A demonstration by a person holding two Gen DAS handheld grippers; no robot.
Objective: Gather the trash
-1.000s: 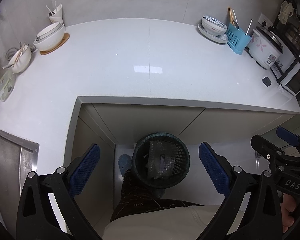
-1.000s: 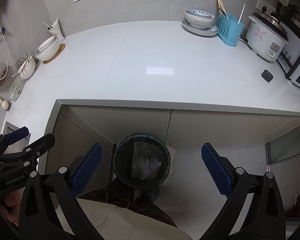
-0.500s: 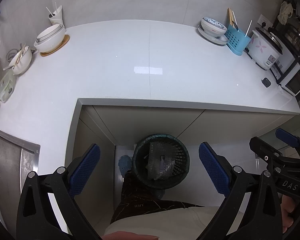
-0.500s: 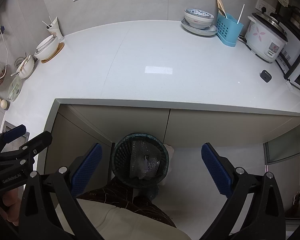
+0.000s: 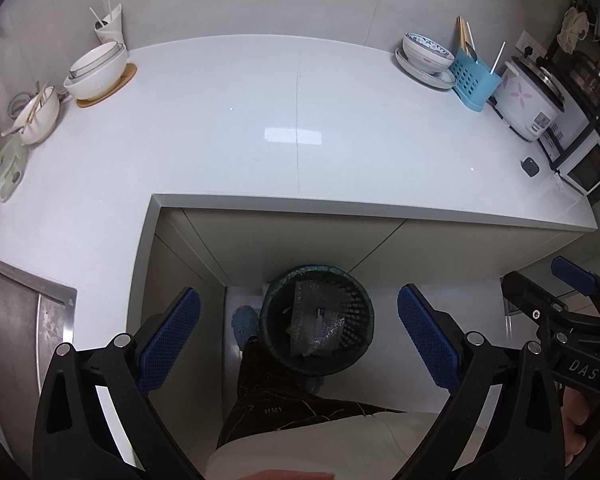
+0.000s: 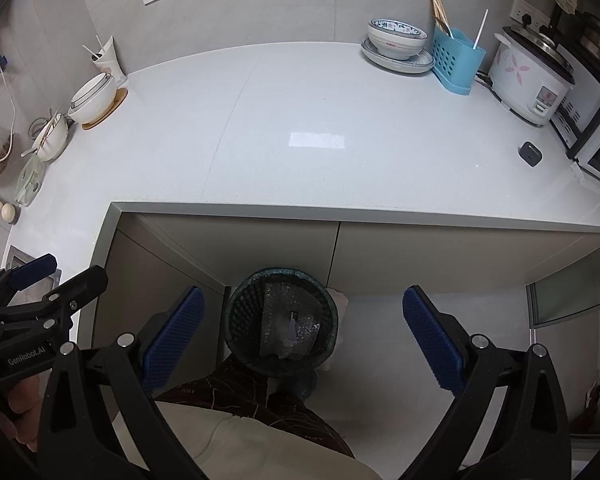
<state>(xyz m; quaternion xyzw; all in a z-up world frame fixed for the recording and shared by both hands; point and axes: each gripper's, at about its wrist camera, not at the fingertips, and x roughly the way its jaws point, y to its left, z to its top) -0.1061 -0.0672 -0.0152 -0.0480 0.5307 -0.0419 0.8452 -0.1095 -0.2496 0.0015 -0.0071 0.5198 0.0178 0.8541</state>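
both grippers hang high over the bin [image 5: 316, 322], which stands on the floor at the lower centre of each frame, tucked against the cabinet front under the worktop [image 5: 260, 148] edge. the left gripper [image 5: 298, 336] has its fingers [image 5: 168, 338] spread wide with nothing between them; the right gripper [image 6: 303, 340] is the same, wide open and empty.

the trash [image 5: 314, 322] already lies inside the bin: a crumpled clear plastic wrap, silvery. in the left wrist view its long axis runs from upper left to lower right across the bin mouth; in the right wrist view it runs nearly straight up and down the frame, one end towards the cabinet. it looks slumped against the mesh wall rather than flat, though how deep it sits i cannot tell.

the central worktop looks bare of trash; bowls [image 5: 96, 70], a blue rack [image 5: 474, 80] and a cooker [image 5: 528, 102] sit along its far edge and corners.

risks, as i judge them: the bin is close to the person's leg [image 5: 276, 400] and shoe [image 5: 244, 322], so a step could knock it over and spill the wrap. a light wrap may spring up over the rim. reaching for more trash near the bowls at the upper left could snag the chopsticks [image 5: 32, 110] resting in one.
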